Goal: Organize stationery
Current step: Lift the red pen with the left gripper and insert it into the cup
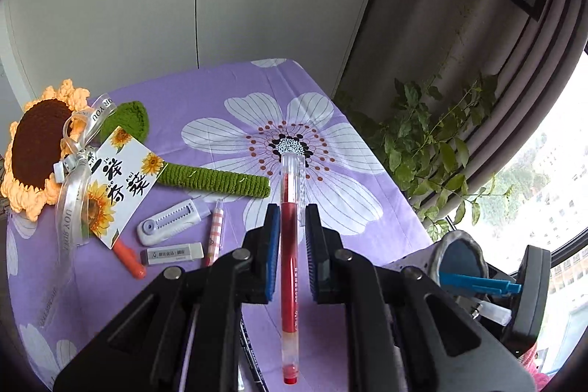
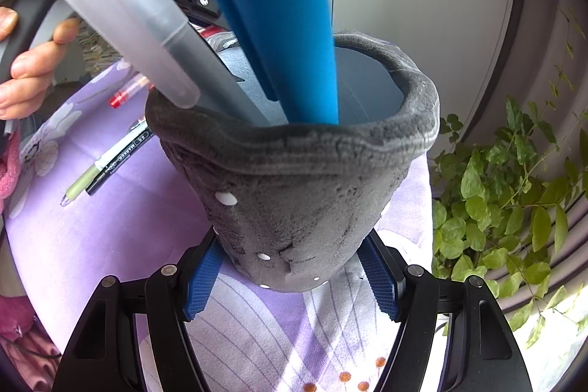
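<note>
Left tool (image 1: pixel 290 245) clamps a light, stiff, probably slippery red gel pen (image 1: pixel 289 267) mid-barrel; right tool (image 2: pixel 290 276) grips the soft grey felt pen holder (image 2: pixel 294 179) low

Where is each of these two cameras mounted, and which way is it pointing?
Left wrist: sits on the left gripper, looking down along its fingers, shut on a red pen, across the purple flowered tablecloth.
Right wrist: sits on the right gripper, clamping a grey felt pen holder; a hand shows at left.
Shared: the holder, tablecloth and leafy plant.
</note>
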